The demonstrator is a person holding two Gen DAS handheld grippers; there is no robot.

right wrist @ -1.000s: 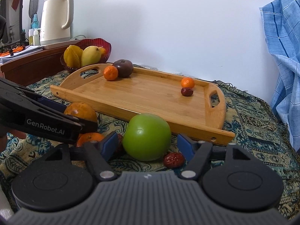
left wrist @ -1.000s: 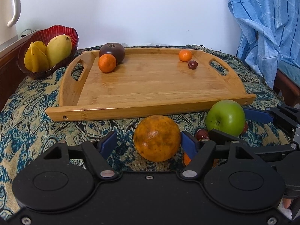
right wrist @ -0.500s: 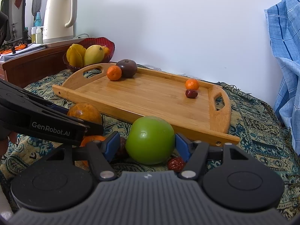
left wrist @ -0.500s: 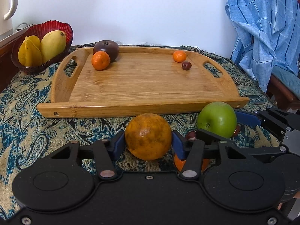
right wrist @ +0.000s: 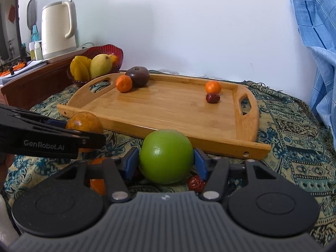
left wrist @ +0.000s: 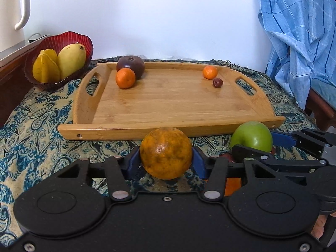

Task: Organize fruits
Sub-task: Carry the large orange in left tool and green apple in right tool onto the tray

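Both jaws have closed, pinching orange [left wrist: 166,152] and apple [right wrist: 166,156].

Small orange fruit [right wrist: 97,183] mostly hidden behind right claw's body. Red date [right wrist: 195,183] partly covered. Kettle [left wrist: 11,14] cut by frame edge. Blue cloth [right wrist: 315,48] cropped at right.

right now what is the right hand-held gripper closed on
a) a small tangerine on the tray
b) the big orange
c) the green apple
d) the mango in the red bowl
c: in the right wrist view the right hand-held gripper has its blue pads pressed on both sides of the green apple, in front of the wooden tray.
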